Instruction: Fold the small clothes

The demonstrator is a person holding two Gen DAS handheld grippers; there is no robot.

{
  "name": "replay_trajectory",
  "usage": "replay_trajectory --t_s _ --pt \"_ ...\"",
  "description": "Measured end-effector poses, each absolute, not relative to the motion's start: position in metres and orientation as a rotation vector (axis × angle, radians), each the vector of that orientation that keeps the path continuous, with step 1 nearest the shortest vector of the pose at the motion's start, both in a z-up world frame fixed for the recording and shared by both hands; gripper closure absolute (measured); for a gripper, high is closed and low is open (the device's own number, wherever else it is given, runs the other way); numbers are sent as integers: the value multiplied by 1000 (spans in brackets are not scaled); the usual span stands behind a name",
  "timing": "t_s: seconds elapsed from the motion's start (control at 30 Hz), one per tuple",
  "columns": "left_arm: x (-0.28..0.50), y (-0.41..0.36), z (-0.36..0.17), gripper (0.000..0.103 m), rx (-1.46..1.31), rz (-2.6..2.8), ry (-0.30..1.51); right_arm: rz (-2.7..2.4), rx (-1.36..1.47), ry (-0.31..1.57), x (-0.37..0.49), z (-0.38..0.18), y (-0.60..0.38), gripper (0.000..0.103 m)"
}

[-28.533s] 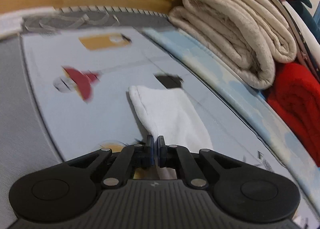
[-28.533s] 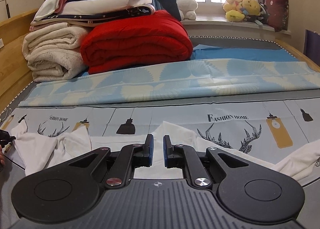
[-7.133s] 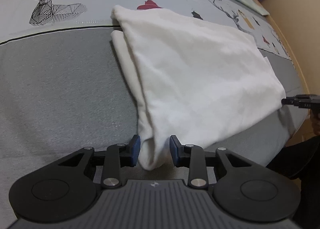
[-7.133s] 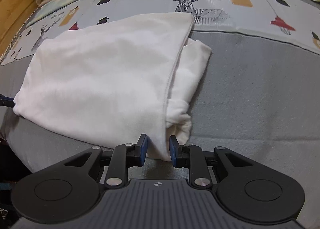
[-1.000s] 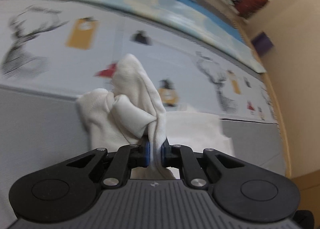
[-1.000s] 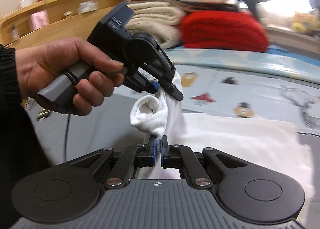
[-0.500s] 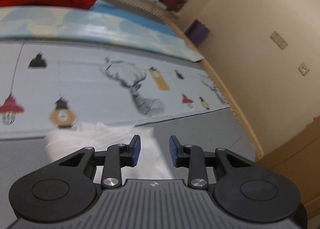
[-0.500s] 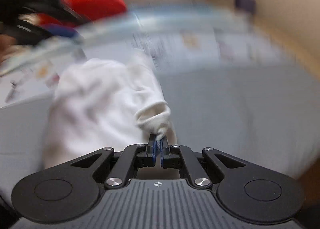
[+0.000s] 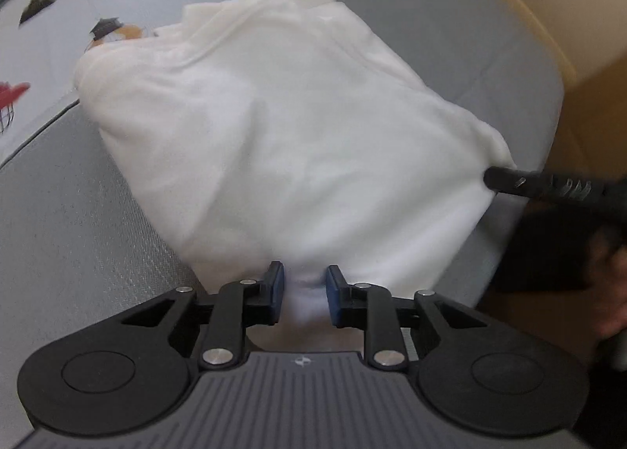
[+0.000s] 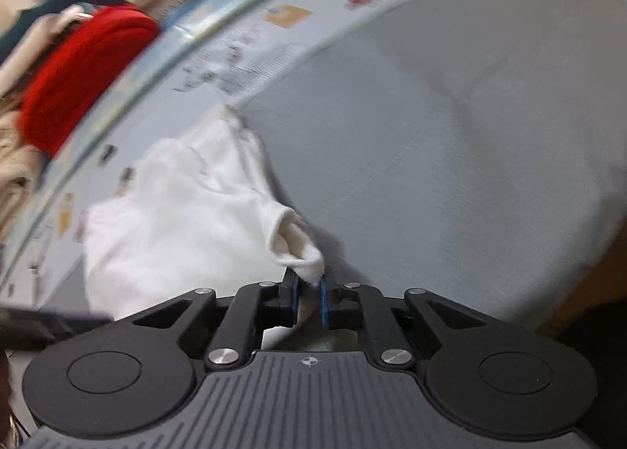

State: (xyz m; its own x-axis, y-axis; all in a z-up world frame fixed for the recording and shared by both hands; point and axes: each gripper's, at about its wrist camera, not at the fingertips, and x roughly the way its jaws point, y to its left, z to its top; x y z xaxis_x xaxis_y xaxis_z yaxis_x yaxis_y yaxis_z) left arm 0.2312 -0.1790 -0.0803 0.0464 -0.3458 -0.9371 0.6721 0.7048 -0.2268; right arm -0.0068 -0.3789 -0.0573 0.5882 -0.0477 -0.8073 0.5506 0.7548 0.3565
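The left tool (image 9: 301, 294), jaws apart and just closing somewhat, straddles a corner of the folded white garment (image 9: 282, 127) lying on the grey bed (image 9: 74, 221). The right tool (image 10: 307, 302), just loosened, has another corner between its parted jaws.

Your right-wrist view is smeared by motion: the folded red blanket (image 10: 82, 76) and the cream bedding beside it (image 10: 15, 174) are soft shapes cut off at the left edge. The near edge of the white folded cotton garment (image 9: 274, 135) disappears behind the left gripper (image 9: 301, 292). Your hand (image 9: 611, 292), possibly gripping the other tool's handle, is dark and cropped.
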Motion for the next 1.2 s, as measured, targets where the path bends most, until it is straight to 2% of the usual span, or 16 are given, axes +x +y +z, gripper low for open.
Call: replay_trajectory --t_s 0.1,0.17,0.27,0.37,0.4,0.43,0.5,0.53,0.67,0.87,0.9,0.93,0.97,1.07,1.17,1.2 --pt "239 -173 -65 75 245 -761 1325 -474 710 990 -13 -59 -389 100" --pt "246 -163 -48 73 190 -743 1273 -583 705 1035 -18 -52 -403 99" --pt "265 -140 -28 71 46 -679 1206 -571 680 956 -10 -19 -415 96" --pt "283 -115 -25 71 -53 -528 1195 -351 579 814 24 26 -406 96" --pt "289 -113 -27 70 -67 -491 1199 -248 553 789 40 38 -401 87" --pt "293 -107 -28 70 -82 -458 1201 -166 533 783 56 44 -395 68" --pt "298 -100 -25 70 -105 -422 1197 -31 483 795 90 47 -383 51" --pt "300 -97 -24 70 -119 -413 1190 11 450 806 104 44 -377 50" --pt "301 -89 -16 70 -159 -409 1176 68 340 889 163 4 -359 50" --pt "299 -74 -17 70 -159 -416 1187 -5 380 957 208 -53 -357 53" --pt "301 -73 -18 70 -158 -418 1188 16 404 955 211 -57 -358 78" --pt "303 -73 -19 70 -155 -419 1189 48 425 955 210 -58 -359 97" --pt "304 -74 -21 71 -152 -421 1189 46 411 943 211 -57 -359 100" --pt "309 -84 -22 74 -154 -456 1173 -37 381 858 207 -43 -363 100" --pt "311 -102 -25 76 -151 -509 1171 -82 355 879 210 -48 -370 97" --pt "310 -109 -26 76 -139 -528 1171 -100 331 898 212 -52 -371 87"
